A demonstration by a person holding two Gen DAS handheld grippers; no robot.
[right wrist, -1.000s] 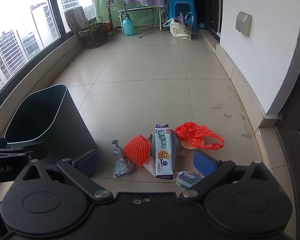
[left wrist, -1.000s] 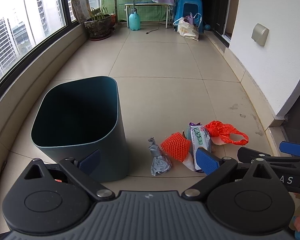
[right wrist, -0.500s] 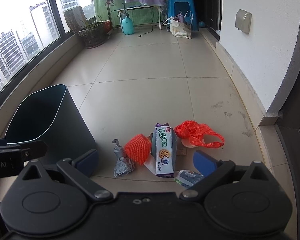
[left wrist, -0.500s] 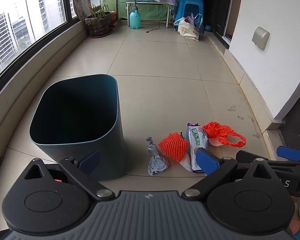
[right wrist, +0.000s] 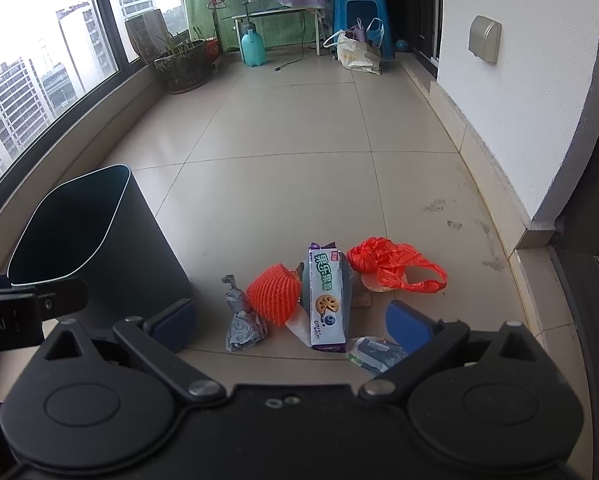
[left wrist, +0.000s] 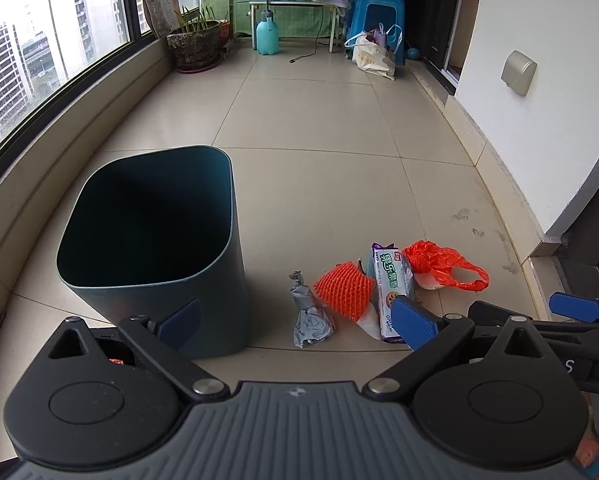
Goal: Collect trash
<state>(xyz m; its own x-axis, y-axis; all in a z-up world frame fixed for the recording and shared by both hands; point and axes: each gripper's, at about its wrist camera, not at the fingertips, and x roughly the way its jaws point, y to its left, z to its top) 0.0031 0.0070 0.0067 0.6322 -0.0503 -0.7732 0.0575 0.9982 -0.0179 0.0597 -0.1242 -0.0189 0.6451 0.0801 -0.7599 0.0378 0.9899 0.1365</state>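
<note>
Though partly hidden (R claw (right wrist: pixel 291 322)), wrapper (right wrist: pixel 373 354).

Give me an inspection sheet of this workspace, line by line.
Surface: tiled floor, stained near the wall.
Job's things: dark bin, upright; beside it on the floor a grey wad, orange net, biscuit pack, red bag and small wrapper.
Clutter: plant pot, spray bottle, white bag, blue stool.
Grippers: left gripper and right gripper open, holding nothing.
Cables: black cord by the bottle.
Surroundings: windows, white wall, hanging cloth.
</note>
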